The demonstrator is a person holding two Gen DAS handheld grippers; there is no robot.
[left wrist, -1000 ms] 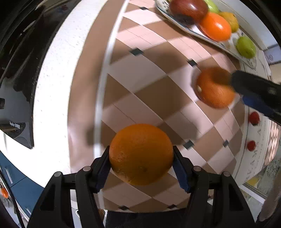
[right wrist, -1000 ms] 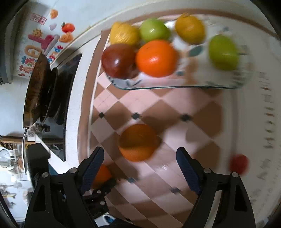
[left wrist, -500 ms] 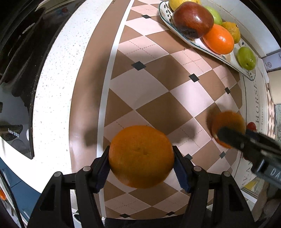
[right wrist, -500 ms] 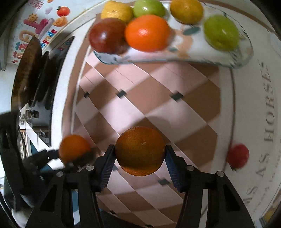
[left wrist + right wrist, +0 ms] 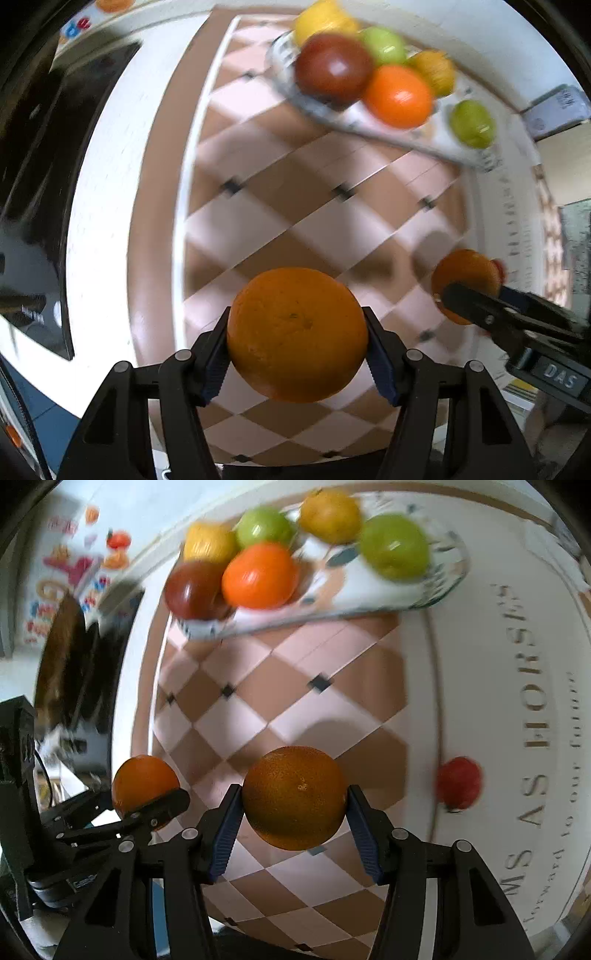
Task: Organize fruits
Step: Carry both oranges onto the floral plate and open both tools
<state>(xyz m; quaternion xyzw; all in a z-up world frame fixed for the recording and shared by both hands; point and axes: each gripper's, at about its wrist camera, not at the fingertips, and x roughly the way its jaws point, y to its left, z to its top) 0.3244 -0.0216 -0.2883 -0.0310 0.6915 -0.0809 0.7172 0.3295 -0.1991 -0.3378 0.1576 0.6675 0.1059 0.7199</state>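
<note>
My left gripper point(image 5: 297, 347) is shut on a bright orange point(image 5: 297, 334) and holds it above the checkered mat. My right gripper point(image 5: 293, 812) is shut on a darker orange point(image 5: 294, 797), also above the mat. Each held orange shows in the other view: the right one point(image 5: 465, 284) at the right, the left one point(image 5: 144, 786) at the left. A patterned oval plate point(image 5: 369, 590) at the far end holds a dark red apple point(image 5: 194, 589), an orange point(image 5: 260, 576), green apples and yellow fruits. The plate also shows in the left wrist view point(image 5: 439, 144).
The brown and pink checkered mat point(image 5: 295, 686) lies on a white counter. A small red fruit point(image 5: 458, 782) sits on the mat's white lettered border at the right. A black stove with a pan point(image 5: 62, 664) is at the left. A grey box point(image 5: 557, 110) stands at the far right.
My right gripper closed on the darker orange and lifted it. Both grippers have moved toward the plate, which now looks nearer and is blurred.
</note>
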